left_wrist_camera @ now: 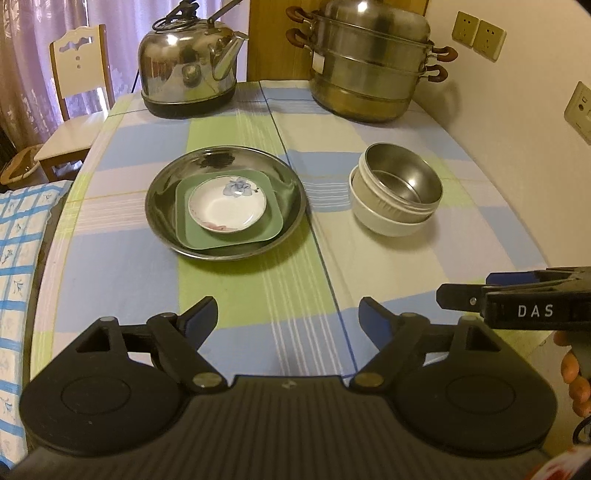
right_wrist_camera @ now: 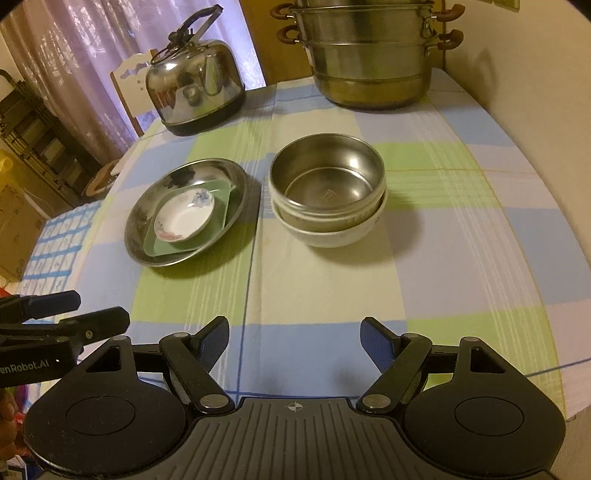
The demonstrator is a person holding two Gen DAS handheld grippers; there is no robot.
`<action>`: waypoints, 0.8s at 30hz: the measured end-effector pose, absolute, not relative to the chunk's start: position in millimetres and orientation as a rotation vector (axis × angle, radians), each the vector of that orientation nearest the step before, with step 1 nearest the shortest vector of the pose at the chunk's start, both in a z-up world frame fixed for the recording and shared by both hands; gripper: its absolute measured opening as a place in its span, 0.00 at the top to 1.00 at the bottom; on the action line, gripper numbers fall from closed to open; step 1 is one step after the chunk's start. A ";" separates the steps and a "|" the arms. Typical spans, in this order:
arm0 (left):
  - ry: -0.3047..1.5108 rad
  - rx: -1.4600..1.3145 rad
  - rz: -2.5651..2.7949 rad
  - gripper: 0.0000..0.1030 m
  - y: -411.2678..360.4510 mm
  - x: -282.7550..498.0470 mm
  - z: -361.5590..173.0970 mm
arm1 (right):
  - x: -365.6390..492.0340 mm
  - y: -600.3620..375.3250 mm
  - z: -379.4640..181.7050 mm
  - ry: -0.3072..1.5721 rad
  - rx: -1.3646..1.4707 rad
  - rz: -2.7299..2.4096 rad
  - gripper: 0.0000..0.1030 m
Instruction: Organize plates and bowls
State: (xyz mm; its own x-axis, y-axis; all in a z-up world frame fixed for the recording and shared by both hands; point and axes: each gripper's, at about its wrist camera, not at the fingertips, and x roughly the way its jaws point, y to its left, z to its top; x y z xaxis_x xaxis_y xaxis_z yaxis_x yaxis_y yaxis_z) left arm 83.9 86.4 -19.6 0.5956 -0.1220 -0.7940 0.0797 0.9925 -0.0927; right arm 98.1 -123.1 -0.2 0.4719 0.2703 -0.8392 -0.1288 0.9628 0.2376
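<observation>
A steel plate (left_wrist_camera: 162, 218) (right_wrist_camera: 140, 236) lies mid-table with a green square plate (left_wrist_camera: 273, 221) (right_wrist_camera: 157, 245) in it and a small white flowered saucer (left_wrist_camera: 225, 210) (right_wrist_camera: 184, 218) on top. To its right a steel bowl (left_wrist_camera: 402, 181) (right_wrist_camera: 327, 177) sits nested in another steel bowl, both inside a white bowl (left_wrist_camera: 384, 223) (right_wrist_camera: 332, 236). My left gripper (left_wrist_camera: 288, 314) hangs open above bare cloth, short of the plates. My right gripper (right_wrist_camera: 295, 334) is open too, nothing between its fingers, short of the bowls. Each gripper shows at the other view's edge.
A steel kettle (left_wrist_camera: 188, 66) (right_wrist_camera: 195, 88) and a tiered steamer pot (left_wrist_camera: 369, 62) (right_wrist_camera: 373, 55) stand at the table's far side. A chair (left_wrist_camera: 79, 96) stands off the left corner. A wall with sockets (left_wrist_camera: 478, 35) runs along the right. Checked cloth (left_wrist_camera: 258, 295) covers the table.
</observation>
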 end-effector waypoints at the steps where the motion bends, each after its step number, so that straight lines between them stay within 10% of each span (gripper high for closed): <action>1: 0.921 -0.044 -0.115 0.17 87.7 82.2 -18.8 | 96.6 -120.7 0.2 1.052 0.146 0.243 0.24; 24: 0.893 -0.033 -0.084 0.13 107.3 74.8 -13.7 | 91.1 -103.9 -0.7 1.073 0.145 0.216 0.24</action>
